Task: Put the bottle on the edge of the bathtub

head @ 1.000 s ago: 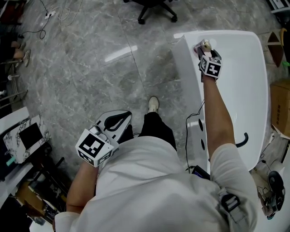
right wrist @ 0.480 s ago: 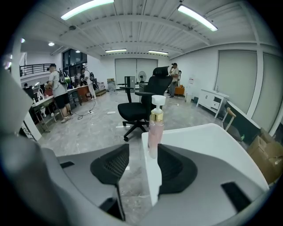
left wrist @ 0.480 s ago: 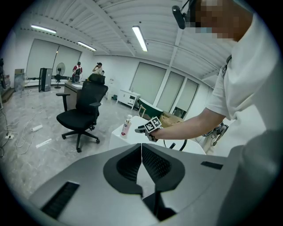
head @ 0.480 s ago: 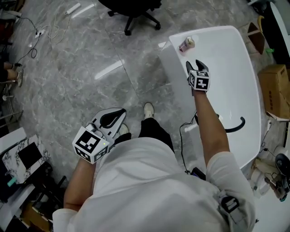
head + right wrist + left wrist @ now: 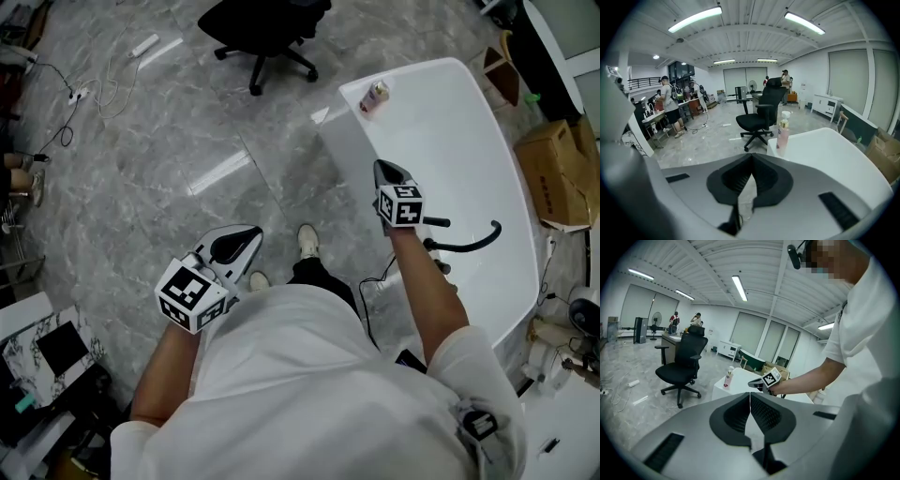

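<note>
In the head view the right hand-held gripper (image 5: 385, 173) has drawn back from the slim pink plastic pump bottle (image 5: 374, 97), which stands upright on the far corner of the glossy white bathtub's (image 5: 455, 141) rim, so the placing looks done. The left gripper view shows the left hand-held gripper (image 5: 750, 404) pressed together and empty. In the right gripper view the ribbed black jaws have just been closing and now meet on nothing.

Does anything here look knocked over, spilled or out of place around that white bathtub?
Nothing stands out. The pink bottle stands upright on the far corner of the rim of the bathtub, with no spill visible around it. It sits close to the corner edge, but it does not look tilted.
</note>
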The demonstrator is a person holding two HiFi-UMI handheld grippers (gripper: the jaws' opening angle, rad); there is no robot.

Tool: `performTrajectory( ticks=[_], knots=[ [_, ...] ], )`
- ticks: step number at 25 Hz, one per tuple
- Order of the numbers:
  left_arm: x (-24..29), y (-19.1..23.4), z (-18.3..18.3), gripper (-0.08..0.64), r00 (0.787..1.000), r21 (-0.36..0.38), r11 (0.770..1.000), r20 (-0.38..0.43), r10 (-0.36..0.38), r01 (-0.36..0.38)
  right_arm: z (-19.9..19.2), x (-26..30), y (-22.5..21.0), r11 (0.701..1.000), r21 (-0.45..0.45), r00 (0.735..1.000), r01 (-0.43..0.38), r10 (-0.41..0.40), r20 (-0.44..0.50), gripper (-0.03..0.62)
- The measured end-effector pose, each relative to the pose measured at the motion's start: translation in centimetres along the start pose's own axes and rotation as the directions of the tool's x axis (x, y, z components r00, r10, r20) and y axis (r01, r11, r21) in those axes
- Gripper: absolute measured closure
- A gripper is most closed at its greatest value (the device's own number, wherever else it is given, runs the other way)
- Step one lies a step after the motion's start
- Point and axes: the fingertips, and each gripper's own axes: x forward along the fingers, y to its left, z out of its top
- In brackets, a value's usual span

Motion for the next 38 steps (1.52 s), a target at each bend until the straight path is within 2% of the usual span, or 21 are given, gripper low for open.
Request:
performTrajectory(
  ticks=[9, 15, 21, 27, 38],
  knots=[
    [-4.1, -1.6, -2.3, 0.541, 0.999, 0.035, 0.999, 0.021, -0.039, 0.038, -1.9, -8.7, 12.0, 0.988, -0.026, 0.989, -0.150, 0.149, -0.010, 0.583],
    [-7.4, -2.7, -5.6, 0.541, 0.998, 0.035, 0.998, 0.026, -0.049, 0.048, -3.6, -14.4, 20.2, 0.970, -0.060, 0.972, -0.236, 0.236, -0.008, 0.583],
    [-10.2, -3.8, -8.7, 0.541, 0.999, 0.018, 0.999, 0.018, -0.044, 0.044, -3.7, -18.8, 23.6, 0.968, -0.066, 0.969, -0.242, 0.245, 0.041, 0.583],
    [-11.9, -5.4, -9.9, 0.541, 0.998, 0.015, 0.999, 0.043, -0.049, 0.049, -4.1, -21.6, 26.4, 0.964, -0.060, 0.962, -0.259, 0.263, 0.069, 0.583],
    [-14.4, -6.9, -11.9, 0.541, 0.998, 0.021, 0.999, 0.035, -0.051, 0.050, -5.6, -23.2, 29.8, 0.949, -0.082, 0.947, -0.306, 0.312, 0.071, 0.583]
  ],
)
